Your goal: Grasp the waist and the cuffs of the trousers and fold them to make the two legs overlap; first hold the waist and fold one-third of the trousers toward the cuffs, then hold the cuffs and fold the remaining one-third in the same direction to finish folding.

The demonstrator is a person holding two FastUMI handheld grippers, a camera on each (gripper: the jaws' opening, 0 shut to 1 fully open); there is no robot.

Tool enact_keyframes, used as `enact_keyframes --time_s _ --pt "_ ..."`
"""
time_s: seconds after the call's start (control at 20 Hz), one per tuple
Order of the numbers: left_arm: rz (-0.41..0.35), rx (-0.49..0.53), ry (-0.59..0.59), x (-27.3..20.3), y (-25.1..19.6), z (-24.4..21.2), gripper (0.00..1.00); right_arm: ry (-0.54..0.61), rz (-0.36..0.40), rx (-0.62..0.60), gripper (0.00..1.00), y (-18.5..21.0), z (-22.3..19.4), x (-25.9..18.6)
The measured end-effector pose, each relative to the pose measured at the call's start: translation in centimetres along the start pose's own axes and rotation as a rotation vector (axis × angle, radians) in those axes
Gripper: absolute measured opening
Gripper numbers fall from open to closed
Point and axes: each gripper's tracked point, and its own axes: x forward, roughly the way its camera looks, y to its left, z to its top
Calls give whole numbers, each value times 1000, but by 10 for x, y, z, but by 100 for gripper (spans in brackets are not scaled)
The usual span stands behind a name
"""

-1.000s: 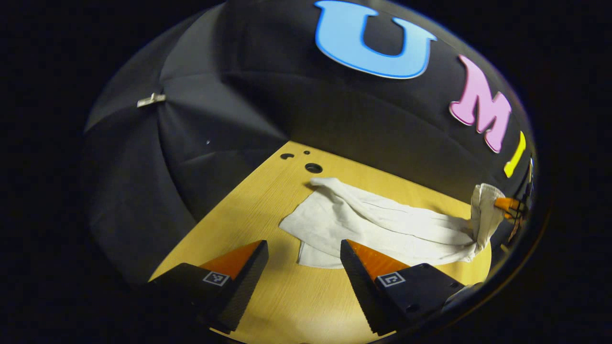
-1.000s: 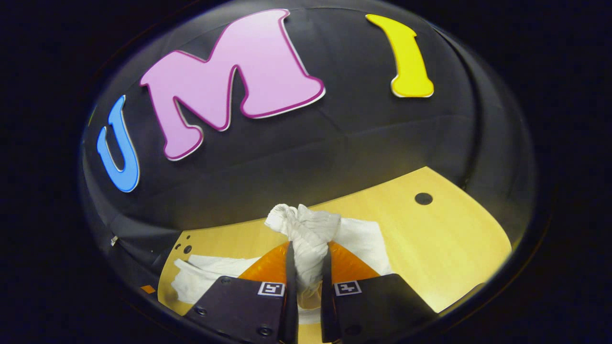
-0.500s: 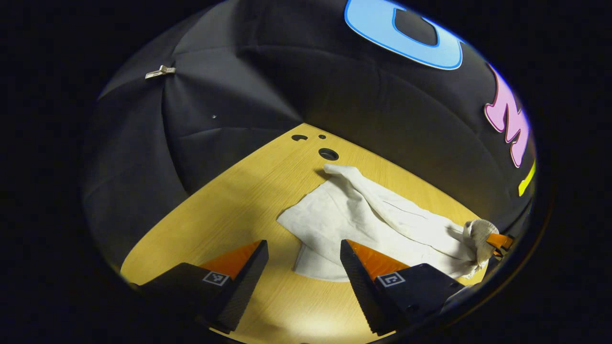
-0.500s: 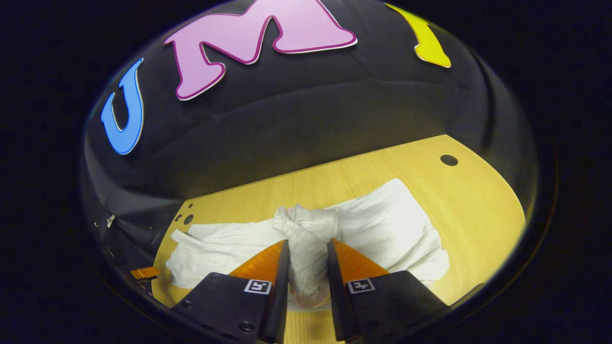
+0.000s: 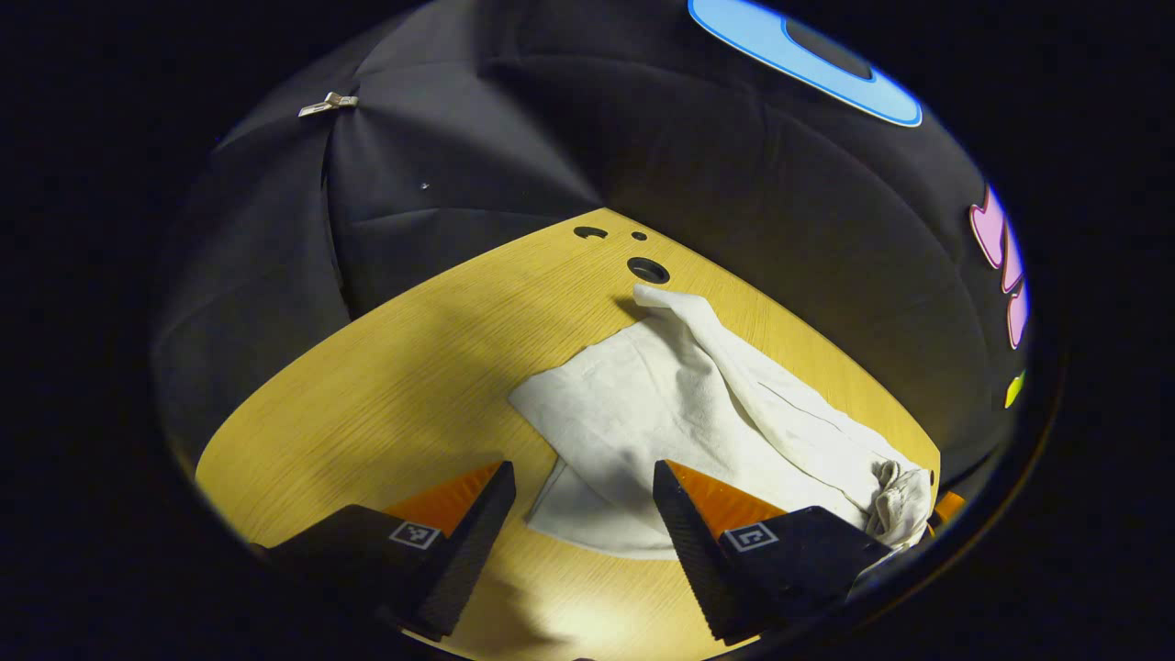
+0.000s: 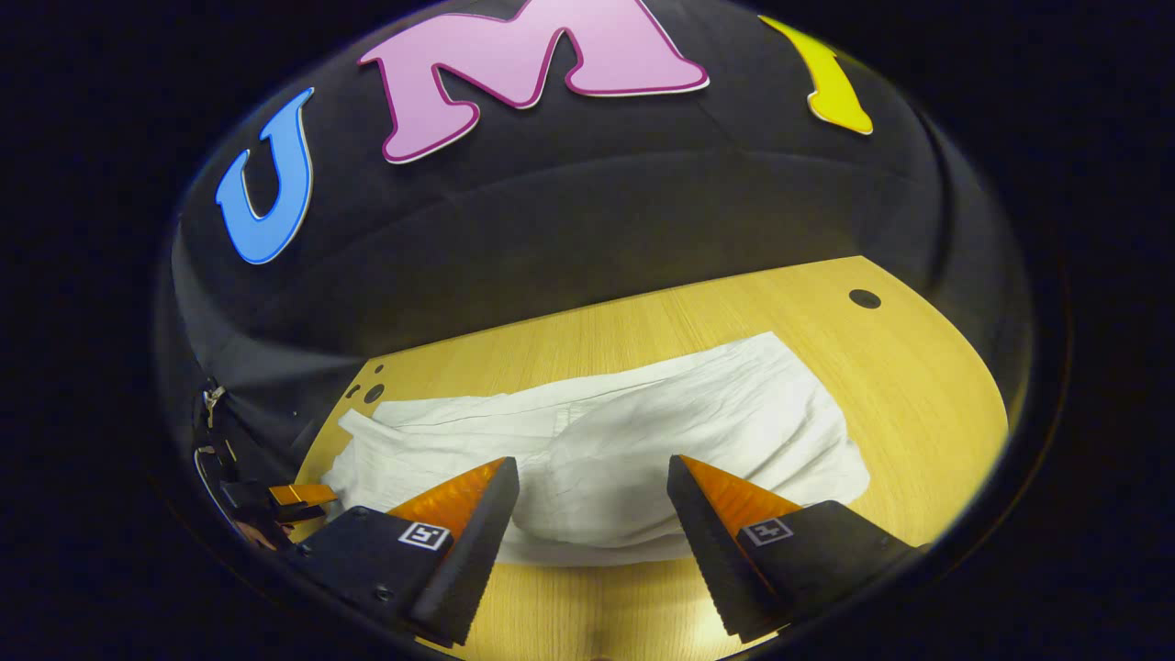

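Lying wrinkled white trousers, woodgrain table

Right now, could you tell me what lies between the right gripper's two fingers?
In the right gripper view, the white trousers lie flat between its open fingers.

white trousers — flat, rumpled

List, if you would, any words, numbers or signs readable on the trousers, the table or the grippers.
Trousers: none.
Table: none.
Left gripper and right gripper: square coded markers, bare patterns, no readable text.
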Motion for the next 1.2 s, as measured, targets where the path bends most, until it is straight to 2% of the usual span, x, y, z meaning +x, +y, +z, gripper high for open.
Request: enact_keyframes --time_s 0.2,0.25,0.3,0.35,0.45,0.55,0.65,0.8,0.85,0.9,0.95,1.05,1.2 --pt "45 71 -7 12 -6 2 98 -42 -93 66 98 -43 2 -40" --pt "70 121 3 16 -6 -2 99 -42 -123 77 98 -58 -2 -54" --pt "133 258 40 21 -4 -7 97 -42 -164 69 99 -78 -6 -77" --pt "105 292 30 25 -12 -6 94 -66 -182 56 99 -87 -2 -92" --pt "103 295 35 22 -13 -7 82 -115 -209 -26 99 -102 9 -120" --pt "105 283 37 23 -15 -8 77 -132 -251 -85 98 -123 15 -158" --pt "98 298 44 23 -21 -11 71 -130 -274 -55 98 -132 13 -180" --pt "74 309 49 26 -32 -15 44 -134 -317 -15 98 -141 3 -214" --pt "68 316 47 24 -34 -15 31 -124 -321 -18 98 -140 -3 -223" --pt "57 326 46 23 -35 -17 28 -108 -327 -33 98 -138 -9 -229" --pt "44 340 35 22 -36 -17 19 -95 -330 -54 98 -137 -14 -235" --pt "12 383 14 20 -36 -20 11 -87 -330 -90 98 -133 -14 -248" --pt "-43 421 6 17 -37 -23 6 -83 -342 -115 98 -133 -11 -258"
